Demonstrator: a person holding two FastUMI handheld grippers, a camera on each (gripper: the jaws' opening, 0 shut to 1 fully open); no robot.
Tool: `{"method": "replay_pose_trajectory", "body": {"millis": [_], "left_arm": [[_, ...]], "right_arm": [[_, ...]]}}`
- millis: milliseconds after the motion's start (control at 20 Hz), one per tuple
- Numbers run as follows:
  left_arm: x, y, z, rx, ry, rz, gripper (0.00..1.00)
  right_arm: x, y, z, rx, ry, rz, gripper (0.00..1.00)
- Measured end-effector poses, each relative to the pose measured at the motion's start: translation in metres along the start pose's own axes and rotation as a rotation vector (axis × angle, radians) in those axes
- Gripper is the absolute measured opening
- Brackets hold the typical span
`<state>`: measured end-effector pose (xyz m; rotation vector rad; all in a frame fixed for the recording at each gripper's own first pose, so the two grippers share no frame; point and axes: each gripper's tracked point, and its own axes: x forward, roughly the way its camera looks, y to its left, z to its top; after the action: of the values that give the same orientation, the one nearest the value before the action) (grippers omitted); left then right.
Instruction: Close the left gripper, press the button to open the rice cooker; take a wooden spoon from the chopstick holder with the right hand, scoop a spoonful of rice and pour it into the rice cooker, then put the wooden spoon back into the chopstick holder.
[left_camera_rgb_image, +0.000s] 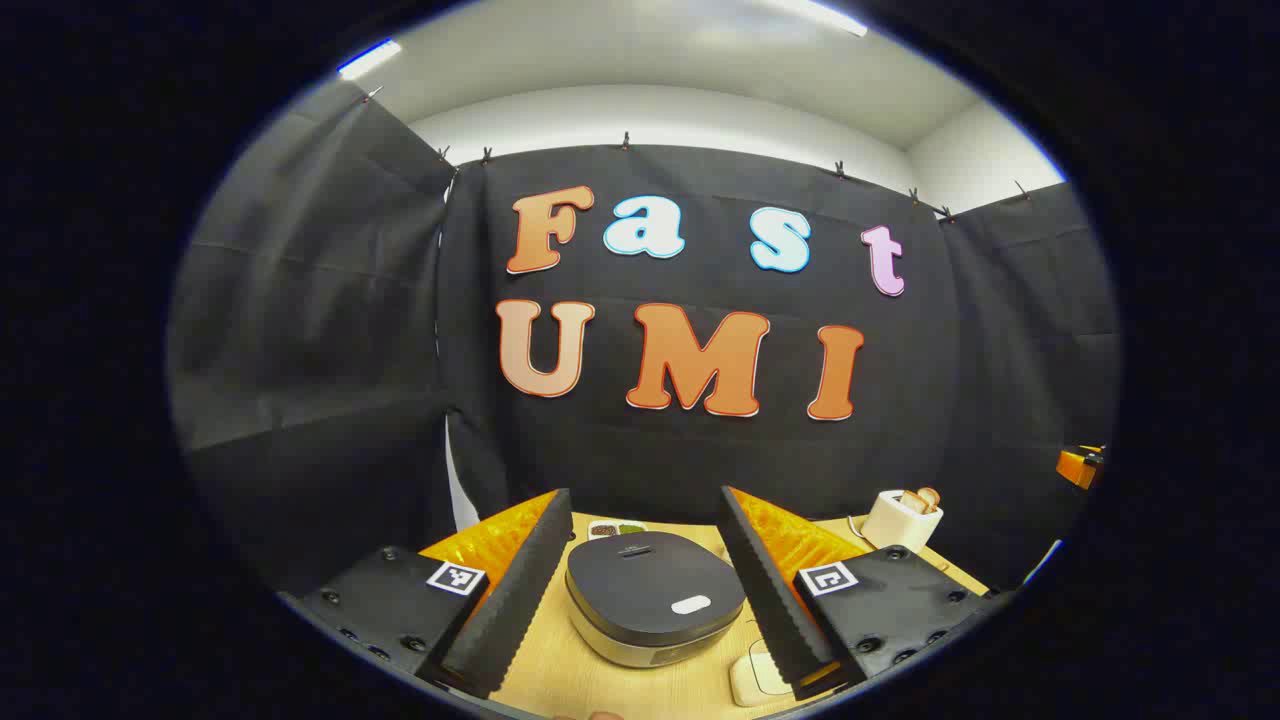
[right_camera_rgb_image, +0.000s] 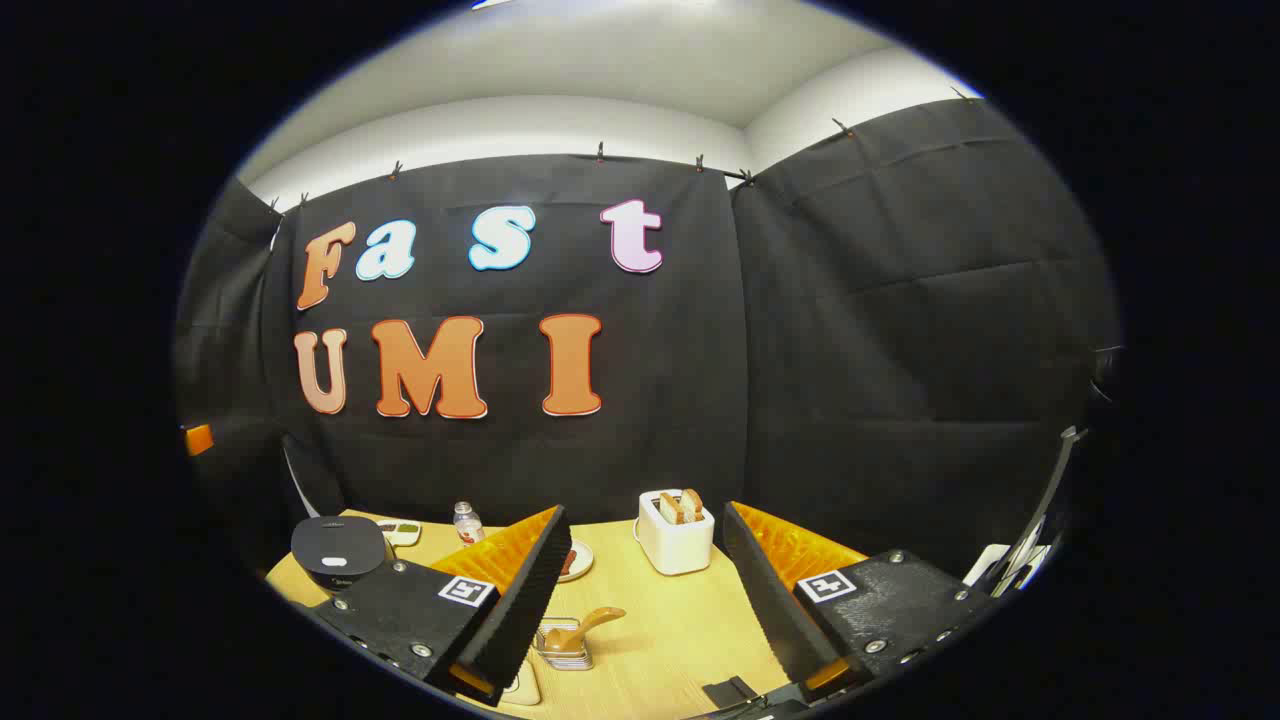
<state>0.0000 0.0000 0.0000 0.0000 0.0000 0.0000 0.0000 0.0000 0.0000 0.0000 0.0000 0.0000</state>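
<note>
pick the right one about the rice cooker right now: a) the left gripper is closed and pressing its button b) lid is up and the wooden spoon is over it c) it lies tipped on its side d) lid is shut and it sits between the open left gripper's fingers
d: in the left gripper view the rice cooker sits upright on the table with its lid down, framed by the spread fingers of the left gripper, which does not touch it.

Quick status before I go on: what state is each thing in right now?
rice cooker: lid shut, button not yet pressed
left gripper: open, empty
right gripper: open, empty
wooden spoon: resting in the chopstick holder
toaster: bread slices sticking up from its slots
</note>
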Motion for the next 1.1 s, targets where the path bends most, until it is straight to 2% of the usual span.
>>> {"method": "replay_pose_trajectory", "body": {"millis": [50, 150, 200, 550, 700, 850, 900, 1000, 1100], "left_arm": [[0.0, 0.001, 0.002, 0.009, -0.003, 0.012, 0.53], [0.0, -0.002, 0.002, 0.031, 0.0, 0.019, 0.53], [0.0, -0.005, 0.002, 0.035, 0.001, 0.018, 0.53], [0.007, -0.015, 0.002, 0.018, 0.017, 0.03, 0.53], [0.011, -0.03, 0.007, -0.015, 0.008, 0.007, 0.53], [0.01, -0.03, 0.007, -0.002, 0.004, 0.009, 0.53], [0.01, -0.031, 0.006, -0.002, 0.007, 0.01, 0.53], [0.013, -0.029, 0.004, -0.004, 0.012, 0.022, 0.53], [0.014, -0.031, 0.002, -0.011, 0.021, 0.02, 0.53]], "right_arm": [[0.003, -0.003, 0.002, 0.005, -0.001, -0.002, 0.99], [0.007, -0.006, 0.004, 0.008, -0.008, -0.003, 0.99], [0.009, -0.007, 0.005, 0.007, -0.011, -0.001, 0.95], [0.019, -0.013, 0.005, 0.013, -0.003, 0.013, 0.95], [0.021, -0.013, 0.002, -0.013, 0.002, 0.019, 0.95], [0.024, -0.014, 0.003, -0.017, 0.001, 0.025, 0.95], [0.024, -0.017, 0.002, -0.014, 0.004, 0.024, 0.9], [0.027, -0.02, 0.001, -0.01, 0.006, 0.022, 0.95], [0.029, -0.023, 0.001, -0.008, 0.006, 0.019, 0.95]]}}
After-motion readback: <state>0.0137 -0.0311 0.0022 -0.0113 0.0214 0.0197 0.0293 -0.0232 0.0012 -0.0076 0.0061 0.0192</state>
